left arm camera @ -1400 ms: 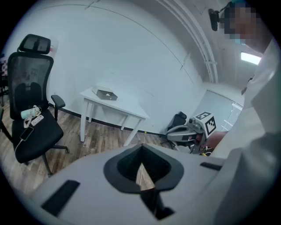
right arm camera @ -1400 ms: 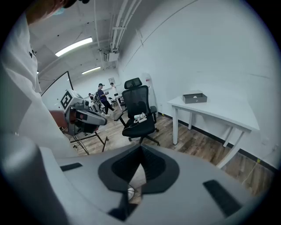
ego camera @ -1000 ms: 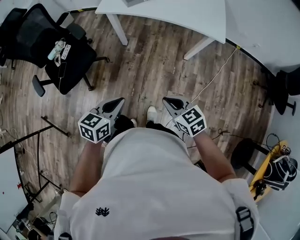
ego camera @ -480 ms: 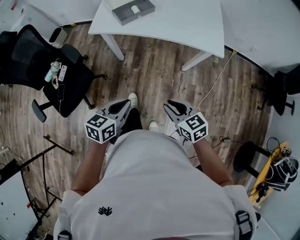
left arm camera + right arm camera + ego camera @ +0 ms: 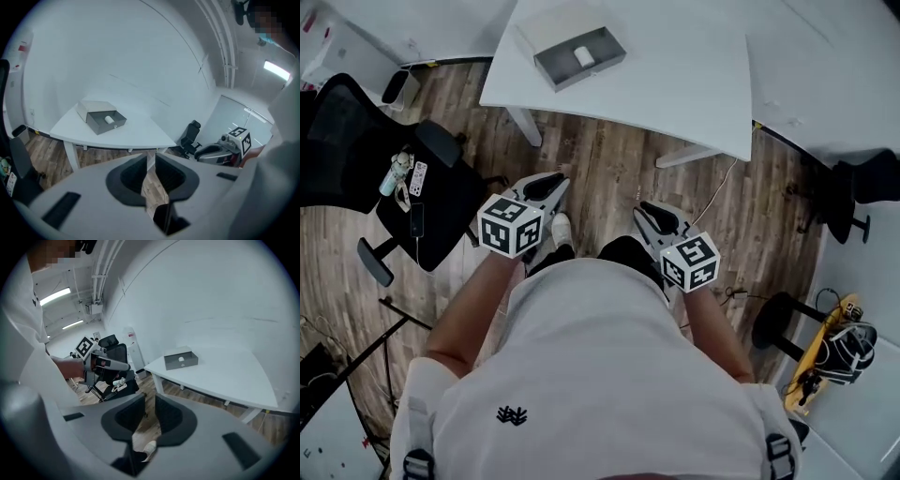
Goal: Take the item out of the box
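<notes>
A grey open box (image 5: 579,58) stands on the white table (image 5: 675,66), with a small white item (image 5: 584,56) inside it. Both grippers hang over the wooden floor, well short of the table. My left gripper (image 5: 553,181) points at the table's near edge; its jaws are opening, a narrow gap with nothing between them (image 5: 151,161). My right gripper (image 5: 649,210) is level with it, its jaws a little apart and empty (image 5: 150,408). The box (image 5: 101,120) and item (image 5: 109,119) show far ahead in the left gripper view, as do the box (image 5: 181,360) and item (image 5: 182,359) in the right gripper view.
A black office chair (image 5: 403,178) with small items on its seat stands at the left. A second white table (image 5: 834,75) is at the right, with a black stool (image 5: 787,319) and a yellow object (image 5: 825,347) below it. A cable (image 5: 722,187) runs across the floor.
The person has stepped toward the table, so the box with its item has come into the head view. Both grippers have moved forward with the person.
</notes>
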`<state>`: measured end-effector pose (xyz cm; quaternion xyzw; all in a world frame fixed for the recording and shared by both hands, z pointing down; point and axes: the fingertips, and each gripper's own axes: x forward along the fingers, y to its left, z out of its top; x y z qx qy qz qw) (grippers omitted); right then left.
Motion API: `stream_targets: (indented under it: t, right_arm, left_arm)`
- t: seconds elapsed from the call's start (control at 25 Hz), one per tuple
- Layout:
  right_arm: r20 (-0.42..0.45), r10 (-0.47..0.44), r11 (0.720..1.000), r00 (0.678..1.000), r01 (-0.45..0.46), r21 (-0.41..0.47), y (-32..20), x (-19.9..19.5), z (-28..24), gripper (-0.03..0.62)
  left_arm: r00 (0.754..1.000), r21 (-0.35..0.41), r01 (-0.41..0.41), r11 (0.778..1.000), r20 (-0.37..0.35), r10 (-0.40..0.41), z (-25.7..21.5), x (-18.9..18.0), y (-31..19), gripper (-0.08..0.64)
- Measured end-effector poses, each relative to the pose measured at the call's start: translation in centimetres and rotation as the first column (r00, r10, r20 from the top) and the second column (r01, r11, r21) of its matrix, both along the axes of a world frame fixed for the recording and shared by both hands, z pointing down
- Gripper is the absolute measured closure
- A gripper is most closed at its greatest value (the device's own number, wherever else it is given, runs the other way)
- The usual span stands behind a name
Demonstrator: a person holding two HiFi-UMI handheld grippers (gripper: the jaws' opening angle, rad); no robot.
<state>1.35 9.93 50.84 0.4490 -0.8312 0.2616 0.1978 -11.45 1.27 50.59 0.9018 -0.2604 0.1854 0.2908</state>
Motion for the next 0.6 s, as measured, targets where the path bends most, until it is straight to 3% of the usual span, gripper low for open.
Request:
stream_targets:
  t: [0.36,0.6]
  right_arm:
    - [0.018,0.009,0.999,1.000,-0.009,-0.033,-5.7,2.5,0.7,0.531]
    - [0.053,-0.075,0.997,0.996,0.076,-0.024,-12.7,6.2,1.5,0.537]
  left_arm:
    - [1.000,-0.024,0.021,0.999,0.024,-0.020,1.3,3.3,-9.4,0.423]
    - [0.987,0.002,0.152,0.988,0.052,-0.152,1.7,5.6,-17.6,0.439]
